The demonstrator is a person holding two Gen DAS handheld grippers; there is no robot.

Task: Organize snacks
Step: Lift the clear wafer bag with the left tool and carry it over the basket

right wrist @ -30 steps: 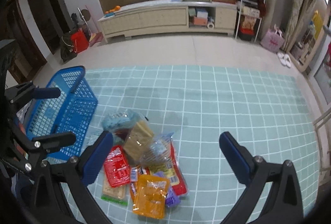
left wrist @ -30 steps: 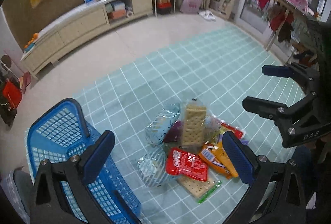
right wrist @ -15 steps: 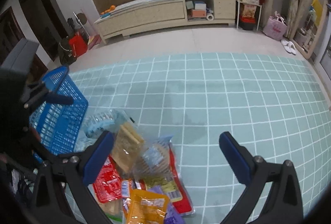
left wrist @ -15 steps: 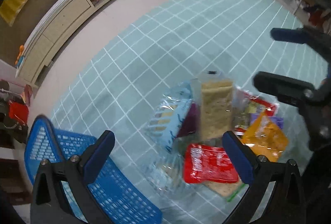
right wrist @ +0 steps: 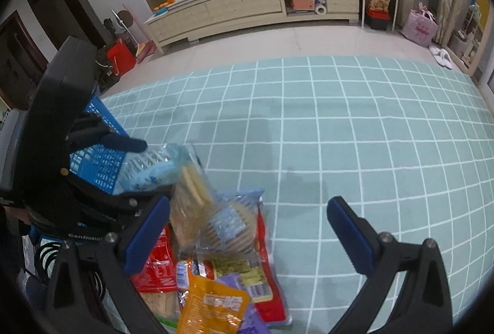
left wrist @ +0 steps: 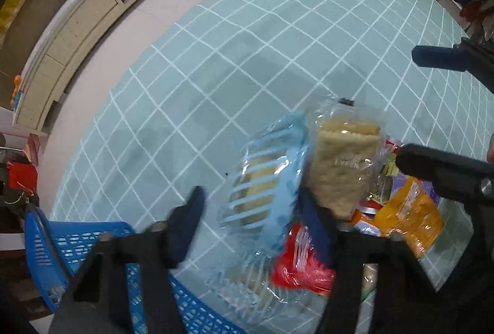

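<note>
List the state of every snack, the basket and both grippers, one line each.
left gripper: closing, fingers either side of the blue-striped packet.
right gripper: open, holding nothing, over the pile's edge.
blue-striped packet: on top of the pile, between the left fingers.
clear cracker pack: sealed, propped tilted on the pile.
red packet: flat, partly covered.
orange packet: flat at the pile's near edge.
blue basket: beside the pile; contents not visible.

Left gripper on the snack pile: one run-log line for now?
left gripper: closing around light-blue striped cracker packet | right gripper: open, empty | blue plastic basket: beside pile
</note>
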